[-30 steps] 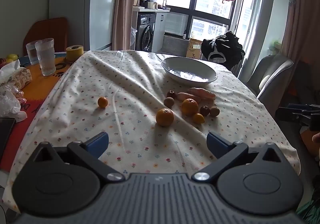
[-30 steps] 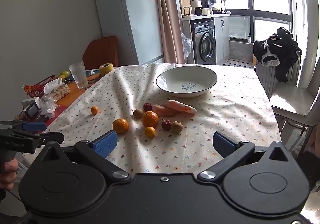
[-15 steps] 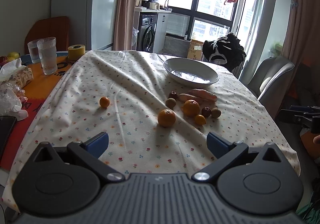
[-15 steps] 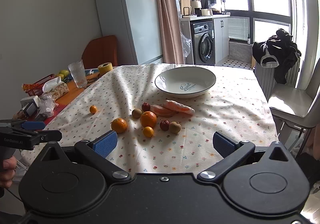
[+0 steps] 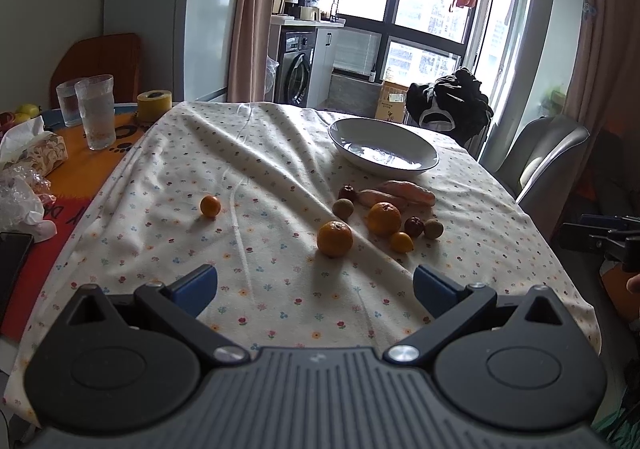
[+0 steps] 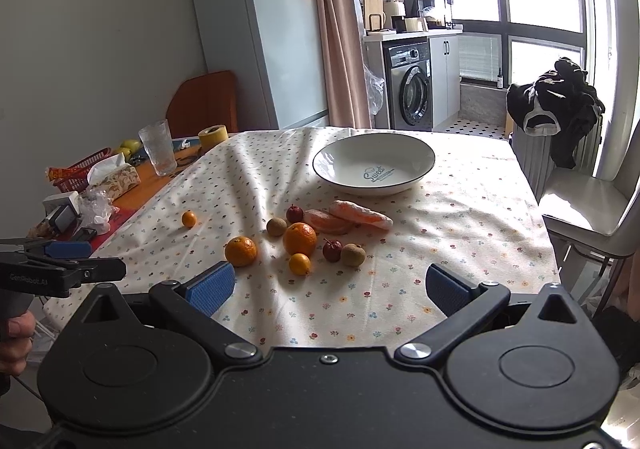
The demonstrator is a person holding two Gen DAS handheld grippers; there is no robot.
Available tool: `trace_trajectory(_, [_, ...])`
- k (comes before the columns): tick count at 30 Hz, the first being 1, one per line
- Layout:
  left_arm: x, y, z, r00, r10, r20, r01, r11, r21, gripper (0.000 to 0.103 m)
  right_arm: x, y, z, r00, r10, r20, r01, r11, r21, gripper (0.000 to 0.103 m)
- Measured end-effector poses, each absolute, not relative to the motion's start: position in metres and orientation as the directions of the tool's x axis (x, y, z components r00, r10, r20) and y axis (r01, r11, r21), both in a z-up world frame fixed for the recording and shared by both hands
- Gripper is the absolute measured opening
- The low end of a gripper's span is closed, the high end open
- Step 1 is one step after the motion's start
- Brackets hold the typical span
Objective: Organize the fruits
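My left tongs (image 5: 315, 285) and right tongs (image 6: 327, 289) are both spread wide, holding nothing. The bowl (image 5: 424, 153) hides its far rim in glare at upper right.

Home kitchen-diner: fridge (image 6: 260, 37) at 11 o'clock, washing machine (image 6: 410, 91) under counter at 12, dining chair (image 6: 592, 209) at 3, floral-clothed tabletop (image 6: 460, 233) centre.

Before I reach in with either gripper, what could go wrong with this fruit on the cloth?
1. The round oranges lie loose on the wrinkled floral tablecloth; a nudge from an open finger could roll one toward the edge.
2. The small dark red fruit touches a brown kiwi-like fruit; gripping one may push the other.
3. The white ceramic bowl sits behind the cluster, so carrying passes over it.
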State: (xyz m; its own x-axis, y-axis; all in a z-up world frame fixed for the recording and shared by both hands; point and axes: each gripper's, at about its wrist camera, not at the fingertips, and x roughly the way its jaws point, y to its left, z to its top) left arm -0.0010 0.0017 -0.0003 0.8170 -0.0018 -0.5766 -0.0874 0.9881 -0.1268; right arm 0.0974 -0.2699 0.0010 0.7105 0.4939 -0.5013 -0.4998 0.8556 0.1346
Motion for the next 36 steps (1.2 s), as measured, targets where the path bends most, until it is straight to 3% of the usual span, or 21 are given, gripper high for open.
trace_trajectory(36, [0.0, 0.0022, -0.0022, 0.823, -0.022, -0.568, -0.068, 0.988, -0.138, 0.103, 0.1036, -0.2629, -0.0015, 0.682, 0.525, -0.509, -0.522, 0.837, 0.164, 0.103])
